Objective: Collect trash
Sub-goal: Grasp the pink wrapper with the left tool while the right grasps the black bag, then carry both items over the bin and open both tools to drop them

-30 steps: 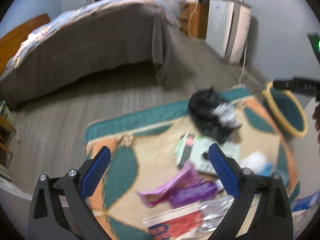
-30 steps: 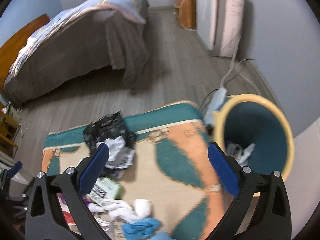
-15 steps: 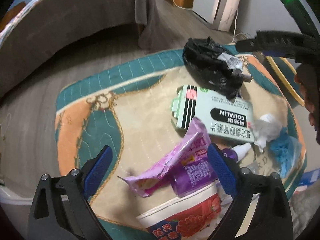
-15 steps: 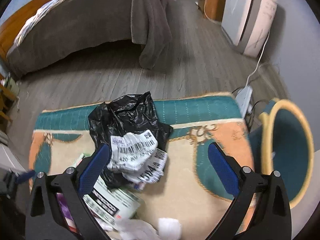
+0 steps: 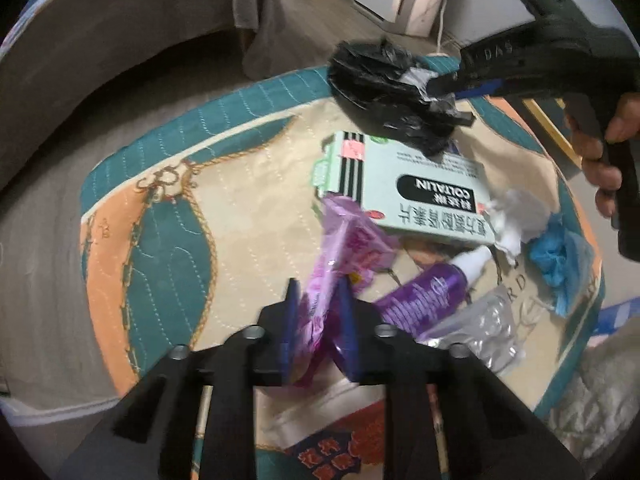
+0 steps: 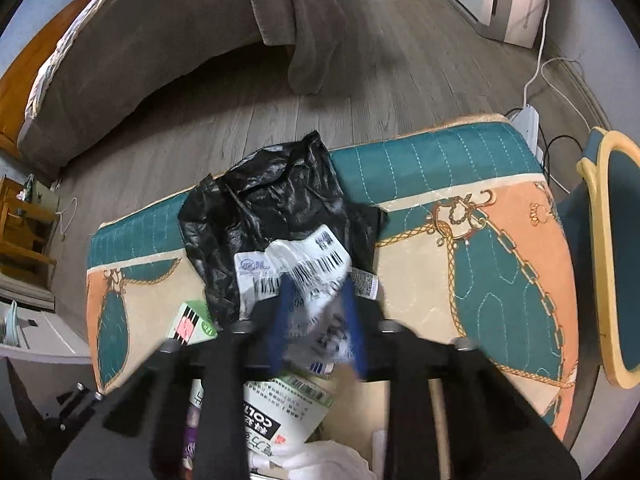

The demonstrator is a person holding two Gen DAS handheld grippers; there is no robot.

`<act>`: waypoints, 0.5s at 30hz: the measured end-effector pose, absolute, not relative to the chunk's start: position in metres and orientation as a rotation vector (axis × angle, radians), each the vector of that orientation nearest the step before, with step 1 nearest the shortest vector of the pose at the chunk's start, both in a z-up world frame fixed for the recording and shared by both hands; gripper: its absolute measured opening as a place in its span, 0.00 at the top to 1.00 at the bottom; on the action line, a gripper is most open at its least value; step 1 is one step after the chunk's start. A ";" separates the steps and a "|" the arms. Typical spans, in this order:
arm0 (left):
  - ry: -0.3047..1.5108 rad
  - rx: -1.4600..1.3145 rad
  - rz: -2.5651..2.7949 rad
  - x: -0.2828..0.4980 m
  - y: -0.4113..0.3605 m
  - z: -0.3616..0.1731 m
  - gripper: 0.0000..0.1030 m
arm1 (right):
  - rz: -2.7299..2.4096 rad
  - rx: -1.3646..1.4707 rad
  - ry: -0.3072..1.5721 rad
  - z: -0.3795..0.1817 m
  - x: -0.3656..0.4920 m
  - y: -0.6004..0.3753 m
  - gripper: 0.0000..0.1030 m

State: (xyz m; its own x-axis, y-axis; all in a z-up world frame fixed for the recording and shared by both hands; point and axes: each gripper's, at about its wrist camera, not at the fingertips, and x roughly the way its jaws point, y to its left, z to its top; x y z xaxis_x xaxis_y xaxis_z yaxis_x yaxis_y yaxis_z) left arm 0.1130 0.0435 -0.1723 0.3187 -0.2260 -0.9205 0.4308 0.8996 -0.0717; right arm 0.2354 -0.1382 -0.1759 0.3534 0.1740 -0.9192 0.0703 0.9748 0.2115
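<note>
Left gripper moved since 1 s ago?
Yes. The left gripper has dropped toward the rug, away from the bed, and shut on the pink wrapper.

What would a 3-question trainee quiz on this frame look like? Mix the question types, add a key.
1. True or false: the left gripper is shut on the purple wrapper.
2. The right gripper grips: A) the green medicine box, B) the black bag with its white label, C) the blue tissue.
3. Fill in: the purple bottle lies on the ____.

Key: 1 true; 2 B; 3 mat.
</note>
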 end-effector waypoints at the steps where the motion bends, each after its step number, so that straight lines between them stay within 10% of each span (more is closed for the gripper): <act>1: 1.164 0.215 -0.450 0.110 0.041 -0.171 0.87 | 0.083 0.227 1.204 -0.171 0.233 -0.138 0.86; 15: 0.976 0.186 -0.414 0.095 0.047 -0.103 0.93 | 0.165 0.141 1.040 -0.076 0.181 -0.161 0.93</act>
State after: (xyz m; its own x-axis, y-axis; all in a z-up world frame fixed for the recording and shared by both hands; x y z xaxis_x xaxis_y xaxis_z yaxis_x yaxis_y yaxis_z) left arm 0.0949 0.0471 -0.1026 0.4906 -0.2559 -0.8330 0.4207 0.9067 -0.0308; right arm 0.1814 -0.1612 -0.0760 0.4959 0.2028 -0.8444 -0.0692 0.9785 0.1943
